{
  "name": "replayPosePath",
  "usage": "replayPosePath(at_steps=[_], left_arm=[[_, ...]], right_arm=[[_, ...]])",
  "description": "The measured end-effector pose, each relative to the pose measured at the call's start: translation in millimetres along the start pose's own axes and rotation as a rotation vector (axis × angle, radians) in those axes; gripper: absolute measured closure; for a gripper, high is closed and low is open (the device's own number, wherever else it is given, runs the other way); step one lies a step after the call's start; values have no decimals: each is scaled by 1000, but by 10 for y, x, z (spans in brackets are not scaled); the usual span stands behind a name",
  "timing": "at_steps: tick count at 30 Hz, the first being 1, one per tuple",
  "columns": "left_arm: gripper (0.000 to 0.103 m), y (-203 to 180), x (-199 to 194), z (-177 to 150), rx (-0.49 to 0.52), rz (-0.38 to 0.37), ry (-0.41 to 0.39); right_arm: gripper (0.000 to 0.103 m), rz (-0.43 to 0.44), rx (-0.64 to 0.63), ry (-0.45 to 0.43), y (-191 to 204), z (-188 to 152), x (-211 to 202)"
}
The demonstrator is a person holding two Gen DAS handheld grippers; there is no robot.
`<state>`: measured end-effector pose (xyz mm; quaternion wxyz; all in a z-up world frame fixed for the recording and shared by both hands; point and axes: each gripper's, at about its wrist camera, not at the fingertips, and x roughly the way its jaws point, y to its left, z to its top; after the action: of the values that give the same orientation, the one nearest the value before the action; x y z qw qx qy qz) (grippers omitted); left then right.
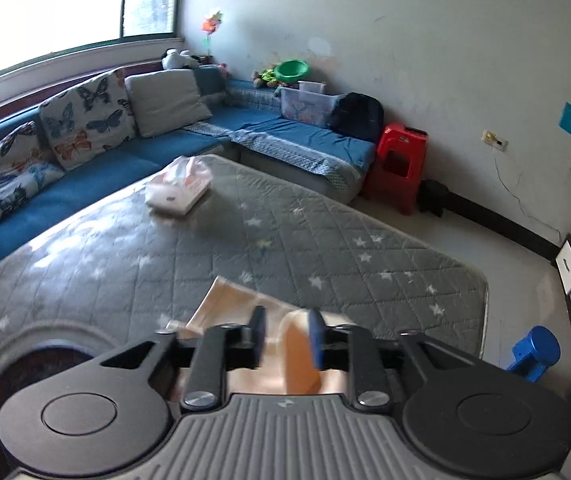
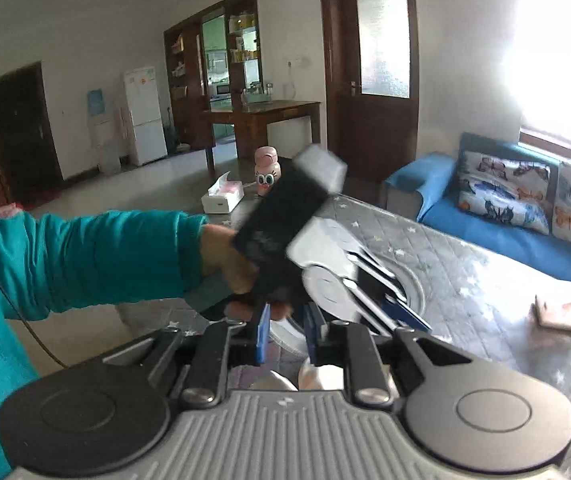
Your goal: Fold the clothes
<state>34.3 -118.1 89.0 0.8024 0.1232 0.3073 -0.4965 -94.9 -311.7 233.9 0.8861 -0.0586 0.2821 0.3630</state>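
A peach and orange garment lies flat on the grey star-quilted worktop, close under the left tongs. Their blue pads stand a little apart, with the cloth seen beyond the gap rather than pinched. In the right wrist view, the right tongs are also slightly spread and hold nothing; pale cloth shows just beneath them. The other gripper, gripped by a hand in a teal sleeve, crosses ahead. A small folded pink piece sits well apart, toward the blue sofa. Judging from this, one item looks finished and this garment is partly laid out, its folds still to be made.
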Motion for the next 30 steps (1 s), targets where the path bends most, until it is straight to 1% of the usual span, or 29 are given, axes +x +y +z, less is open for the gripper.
replayPosePath(at_steps=[1,3,4,6,7,8,10,11,14,17,19,21,22,24,25,27,29,30], left_arm=[[67,50,-41,-37,-15,14,-2],[67,163,-101,-147,-47,63,8],[67,219,-131,-202,-62,87,12],[67,306,-176,-338,-95,157,28],[65,395,-157,-388,-111,192,39],[61,456,-150,-472,-134,227,52],[58,561,-116,-611,-176,292,87],[57,602,-80,-684,-190,328,108],[54,740,40,-891,-241,403,155],[52,883,138,-1039,-304,441,184],[51,965,194,-1106,-331,454,200],[51,1033,269,-1137,-353,460,209],[51,1068,288,-1143,-364,459,209],[51,1102,337,-1146,-371,464,212],[52,1106,354,-1142,-368,462,208],[53,1097,411,-1135,-358,461,213],[56,1106,449,-1141,-355,453,221],[57,1103,437,-1145,-357,451,217]], right_arm=[[85,9,23,0,-80,-20,-5],[85,-47,34,12,-186,-57,-6],[85,-60,47,22,-257,-92,24],[84,-97,73,46,-405,-170,126],[84,-120,86,60,-482,-215,199],[82,-140,98,80,-573,-270,324],[78,-179,121,119,-754,-381,573],[78,-203,100,150,-767,-448,747],[76,-275,36,243,-807,-648,1266],[76,-303,58,265,-876,-664,1713],[76,-305,109,261,-894,-693,1887],[75,-311,115,256,-955,-674,2075],[72,-315,118,260,-979,-671,2161],[71,-326,127,272,-1028,-675,2316],[72,-334,133,279,-1052,-681,2383],[73,-354,131,294,-1087,-707,2469],[88,-381,115,308,-1111,-744,2505],[91,-394,107,316,-1122,-763,2523]])
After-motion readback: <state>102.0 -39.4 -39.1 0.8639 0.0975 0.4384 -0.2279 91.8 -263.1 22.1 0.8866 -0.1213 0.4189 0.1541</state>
